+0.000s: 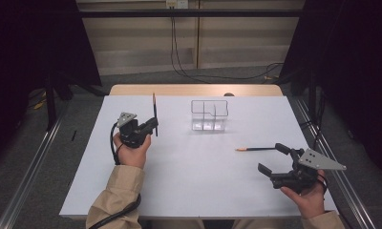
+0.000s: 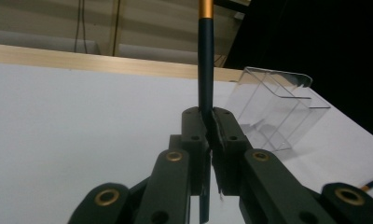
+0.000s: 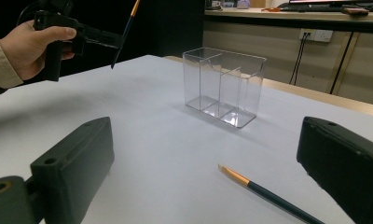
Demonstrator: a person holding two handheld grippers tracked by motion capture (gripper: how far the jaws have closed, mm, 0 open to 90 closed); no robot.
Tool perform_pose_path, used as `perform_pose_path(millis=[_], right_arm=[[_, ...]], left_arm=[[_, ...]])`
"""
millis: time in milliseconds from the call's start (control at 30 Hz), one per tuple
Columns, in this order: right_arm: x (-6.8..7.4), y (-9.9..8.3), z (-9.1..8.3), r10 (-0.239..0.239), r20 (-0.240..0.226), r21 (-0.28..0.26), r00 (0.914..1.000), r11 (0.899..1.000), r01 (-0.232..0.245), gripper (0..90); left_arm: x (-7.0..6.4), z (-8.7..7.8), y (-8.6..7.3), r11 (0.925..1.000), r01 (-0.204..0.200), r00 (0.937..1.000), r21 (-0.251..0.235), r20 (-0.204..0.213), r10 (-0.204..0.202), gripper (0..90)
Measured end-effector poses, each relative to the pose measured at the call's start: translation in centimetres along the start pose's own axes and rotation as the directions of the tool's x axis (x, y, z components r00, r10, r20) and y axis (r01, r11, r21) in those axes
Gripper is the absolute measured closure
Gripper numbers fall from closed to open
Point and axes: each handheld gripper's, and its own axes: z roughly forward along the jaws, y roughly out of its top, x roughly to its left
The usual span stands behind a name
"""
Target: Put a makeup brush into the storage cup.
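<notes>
Pencils are our business at this table: one dark pencil (image 1: 154,114) stands nearly upright in our left gripper (image 1: 153,125), whose jaws are closed tight on its lower shaft, gold band up and the point hanging clear of the white table (image 1: 179,191). It is held to the left of the clear organizer (image 1: 208,115), well apart from it and not yet over any compartment. A second pencil (image 1: 256,149) lies flat on the table, just ahead of our right gripper (image 1: 275,160), whose jaws stand wide apart with nothing between them.

We judge the step in hand to be carrying the held pencil across and lowering it into the organizer. To do it well, we keep the pencil close to vertical while we travel, so the point enters first and does not catch a wall. We bring the point above a single compartment, clear of the thin dividers, before we descend. The box is light-looking and transparent, so its rims are hard to read; we use the left gripper view, where the organizer (image 2: 273,107) sits to the right of the shaft, to line up. We let go only once the point is down inside, otherwise the pencil may tip out or nudge the box. The right gripper can wait by the lying pencil (image 3: 268,193).
</notes>
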Motion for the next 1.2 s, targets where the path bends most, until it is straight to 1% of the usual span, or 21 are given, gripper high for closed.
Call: perform_pose_path(millis=[33, 67, 100, 133, 367, 467, 533, 567, 600, 633, 733, 800, 867, 933, 1000, 1033, 1067, 1100, 1133, 1167, 1200], right_arm=[[0.0, 0.0, 0.0, -0.001, -0.001, 0.002, 1.0000, 1.000, 0.001, 3.3], [0.0, 0.0, 0.1, -0.003, -0.002, 0.004, 1.0000, 1.000, 0.003, 3.3], [0.0, 0.0, 0.1, -0.003, -0.002, 0.006, 1.0000, 1.000, 0.003, 3.3], [0.0, 0.0, 0.2, -0.001, -0.002, 0.006, 1.0000, 1.000, 0.001, 3.3], [0.0, 0.1, 0.4, 0.000, -0.003, 0.008, 1.0000, 1.000, 0.000, 3.3], [0.0, 0.1, 0.5, 0.001, -0.003, 0.006, 1.0000, 1.000, -0.001, 3.3], [-0.1, 0.1, 0.5, 0.004, -0.004, 0.003, 1.0000, 1.000, -0.004, 3.2], [-0.1, 0.1, 0.5, 0.005, -0.002, 0.003, 1.0000, 1.000, -0.005, 3.2], [-0.1, 0.1, 0.5, 0.005, -0.002, 0.003, 1.0000, 1.000, -0.005, 3.2], [-0.1, 0.1, 0.6, 0.007, -0.003, 0.003, 1.0000, 1.000, -0.007, 3.2], [-0.1, 0.1, 0.7, 0.004, -0.003, 0.004, 1.0000, 1.000, -0.004, 3.3], [-0.1, 0.2, 0.8, 0.007, -0.002, 0.005, 1.0000, 1.000, -0.007, 3.2], [0.0, 0.1, 0.8, 0.008, -0.002, 0.007, 1.0000, 1.000, -0.008, 3.2], [0.0, 0.2, 0.9, 0.007, -0.004, 0.007, 1.0000, 1.000, -0.007, 3.2], [0.0, 0.2, 0.9, 0.007, -0.004, 0.006, 1.0000, 1.000, -0.007, 3.2], [0.1, 0.2, 1.0, 0.006, -0.004, 0.006, 1.0000, 1.000, -0.006, 3.2], [0.1, 0.2, 1.1, 0.003, -0.006, 0.006, 1.0000, 1.000, -0.003, 3.2], [0.1, 0.2, 1.1, 0.004, -0.006, 0.006, 1.0000, 1.000, -0.004, 3.2], [0.2, 0.2, 1.1, 0.006, -0.006, 0.007, 1.0000, 1.000, -0.005, 3.3], [0.2, 0.2, 1.1, 0.006, -0.006, 0.007, 1.0000, 1.000, -0.005, 3.3], [0.2, 0.2, 1.2, 0.003, -0.008, 0.009, 1.0000, 1.000, -0.003, 3.2]], left_arm=[[-0.2, 0.0, -0.1, 0.9997, 0.019, 0.9989, -0.014, 0.042, -0.018, 84.5], [-0.3, 0.0, -0.2, 0.9997, 0.022, 0.9983, -0.011, 0.054, -0.021, 84.5], [-0.3, 0.0, -0.2, 0.9997, 0.022, 0.9983, -0.011, 0.054, -0.021, 84.5], [-0.6, 0.0, -0.2, 0.9999, 0.006, 0.9972, -0.008, 0.075, -0.005, 84.5], [-1.8, 0.1, -0.3, 0.9996, -0.022, 0.9933, -0.017, 0.113, 0.024, 84.5], [-2.1, 0.2, -0.4, 0.9993, -0.035, 0.9897, -0.012, 0.138, 0.037, 84.5], [-2.4, 0.3, -0.5, 0.9992, -0.038, 0.9857, -0.014, 0.164, 0.040, 84.5], [-2.4, 0.3, -0.5, 0.9992, -0.038, 0.9857, -0.014, 0.164, 0.040, 84.5], [-2.6, 0.4, -0.6, 0.9990, -0.044, 0.9845, -0.009, 0.170, 0.045, 84.5], [-3.0, 0.4, -0.6, 0.9983, -0.057, 0.9814, -0.008, 0.183, 0.058, 84.5], [-3.3, 0.4, -0.6, 0.9977, -0.067, 0.9792, -0.006, 0.192, 0.067, 84.5], [-3.6, 0.4, -0.6, 0.9977, -0.067, 0.9739, -0.008, 0.217, 0.068, 84.5], [-3.8, 0.4, -0.6, 0.9975, -0.070, 0.9728, -0.008, 0.221, 0.070, 84.5], [-4.1, 0.3, -0.6, 0.9969, -0.078, 0.9678, -0.012, 0.239, 0.078, 84.5], [-4.4, 0.3, -0.6, 0.9967, -0.080, 0.9664, -0.014, 0.244, 0.081, 84.5], [-4.8, 0.3, -0.7, 0.9957, -0.091, 0.9620, -0.016, 0.257, 0.092, 84.5], [-4.8, 0.3, -0.7, 0.9957, -0.091, 0.9620, -0.016, 0.257, 0.092, 84.5], [-5.2, 0.3, -0.7, 0.9951, -0.097, 0.9566, -0.016, 0.274, 0.098, 84.5], [-5.5, 0.3, -0.7, 0.9944, -0.105, 0.9534, -0.012, 0.283, 0.104, 84.5], [-5.5, 0.3, -0.7, 0.9944, -0.105, 0.9534, -0.012, 0.283, 0.104, 84.5], [-5.7, 0.3, -0.7, 0.9936, -0.112, 0.9507, -0.015, 0.289, 0.112, 84.5]])
